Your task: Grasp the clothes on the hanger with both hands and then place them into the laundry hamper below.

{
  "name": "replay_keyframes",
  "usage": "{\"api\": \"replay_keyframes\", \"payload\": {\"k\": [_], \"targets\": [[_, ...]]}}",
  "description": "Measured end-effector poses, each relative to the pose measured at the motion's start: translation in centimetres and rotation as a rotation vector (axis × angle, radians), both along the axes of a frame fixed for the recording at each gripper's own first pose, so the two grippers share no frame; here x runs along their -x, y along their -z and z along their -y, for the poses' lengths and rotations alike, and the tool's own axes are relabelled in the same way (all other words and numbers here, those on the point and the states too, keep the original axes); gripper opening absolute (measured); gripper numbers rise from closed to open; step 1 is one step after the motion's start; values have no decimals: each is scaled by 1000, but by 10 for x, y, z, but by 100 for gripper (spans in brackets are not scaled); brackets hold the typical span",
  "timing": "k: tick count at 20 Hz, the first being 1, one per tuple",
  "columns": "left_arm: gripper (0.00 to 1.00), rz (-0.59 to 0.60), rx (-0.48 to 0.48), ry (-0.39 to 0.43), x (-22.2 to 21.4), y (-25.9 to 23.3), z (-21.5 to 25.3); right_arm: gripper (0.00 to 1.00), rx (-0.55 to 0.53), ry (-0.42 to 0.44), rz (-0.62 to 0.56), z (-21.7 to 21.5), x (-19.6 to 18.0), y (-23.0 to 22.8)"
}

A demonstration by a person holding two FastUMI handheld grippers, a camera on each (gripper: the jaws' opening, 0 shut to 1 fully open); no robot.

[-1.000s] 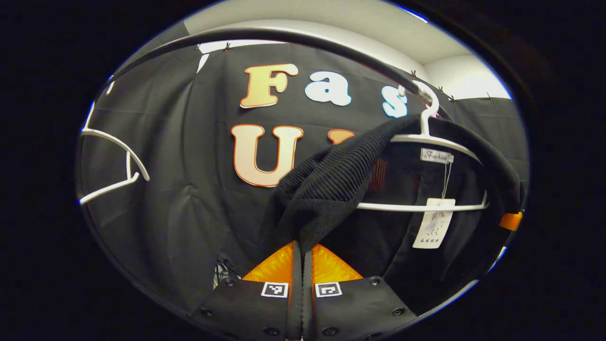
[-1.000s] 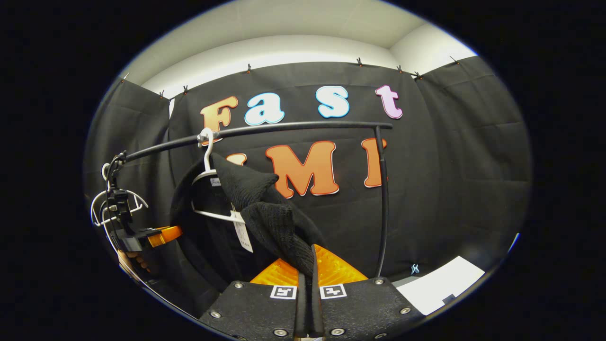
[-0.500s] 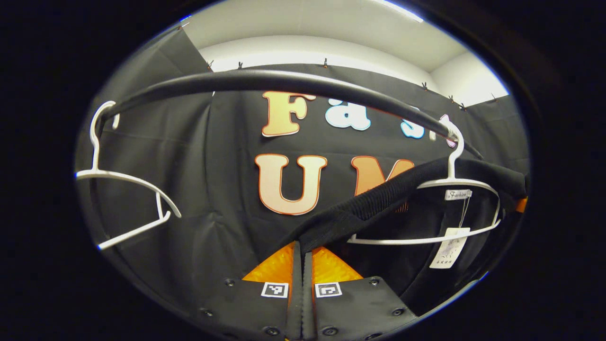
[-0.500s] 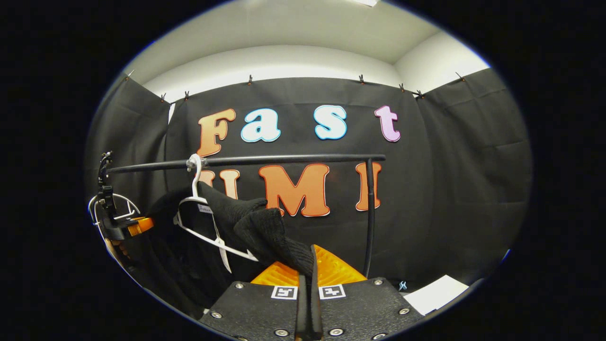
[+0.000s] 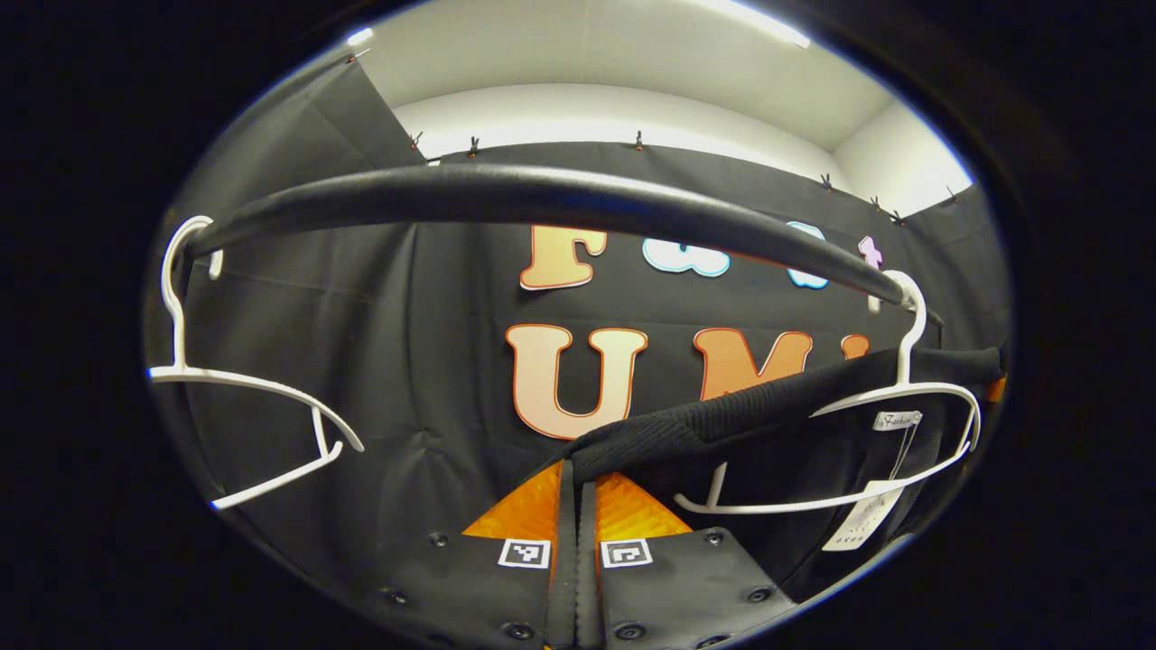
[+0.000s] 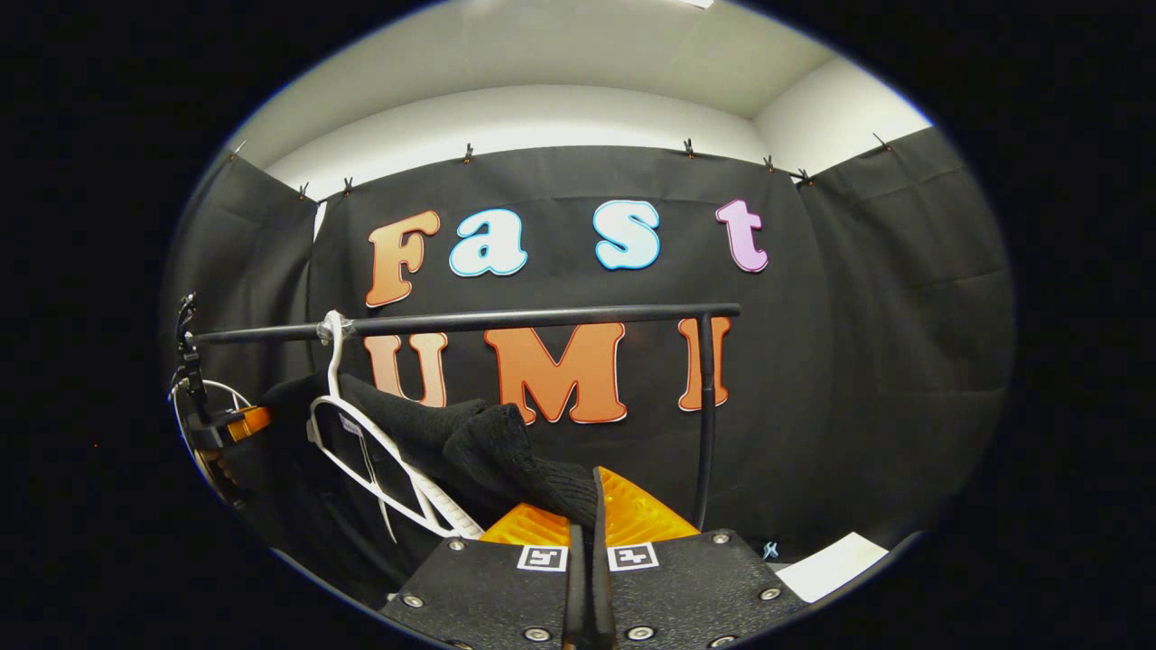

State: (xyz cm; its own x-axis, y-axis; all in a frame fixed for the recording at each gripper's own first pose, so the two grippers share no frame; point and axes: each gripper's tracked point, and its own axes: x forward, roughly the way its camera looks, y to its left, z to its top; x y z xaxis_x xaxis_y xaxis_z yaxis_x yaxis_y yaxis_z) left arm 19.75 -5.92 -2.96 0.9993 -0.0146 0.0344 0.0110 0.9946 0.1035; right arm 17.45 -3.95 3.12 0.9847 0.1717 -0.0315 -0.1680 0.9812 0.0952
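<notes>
A black knit garment (image 5: 741, 420) hangs on a white hanger (image 5: 912, 397) hooked over the black rail (image 5: 542, 194). My left gripper (image 5: 578, 469) is shut on the garment's ribbed edge, which runs taut up to the right toward the hanger. In the right gripper view the garment (image 6: 479, 442) bunches over the tilted hanger (image 6: 361, 442) under the rail (image 6: 506, 319). My right gripper (image 6: 591, 492) is shut on a fold of it. The left gripper (image 6: 226, 424) shows far left, beside the garment. A paper tag (image 5: 862, 524) dangles from the collar.
An empty white hanger (image 5: 244, 393) hangs at the rail's left end. The rail's upright post (image 6: 704, 415) stands just right of my right gripper. A white sheet (image 6: 831, 564) lies low at the right. Black cloth walls close in behind.
The garment has been pulled flatter and tauter between both shut grippers. The hanger has tilted and slid left along the rail in the right gripper view. The rail sits lower in both views.
</notes>
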Motion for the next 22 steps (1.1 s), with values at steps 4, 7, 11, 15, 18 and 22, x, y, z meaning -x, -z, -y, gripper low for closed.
{"api": "replay_keyframes", "payload": {"k": [4,7,11,15,18,22], "targets": [[7,-16,3,-46,-8,13,-12,2,-27,-76,-16,-16,-19,16],[7,-51,82,-54,-16,26,-24,2,-97,-141,-54,-18,-37,33],[7,-60,53,-61,-16,36,-23,2,-145,-181,-80,-17,-50,49],[7,-85,55,-54,-15,49,-22,2,-208,-208,-119,-14,-54,68],[9,-107,67,-51,-18,59,-24,2,-257,-215,-151,-10,-63,86],[7,-170,65,-89,-13,93,-37,2,-240,-212,-222,-16,-63,126]]}}
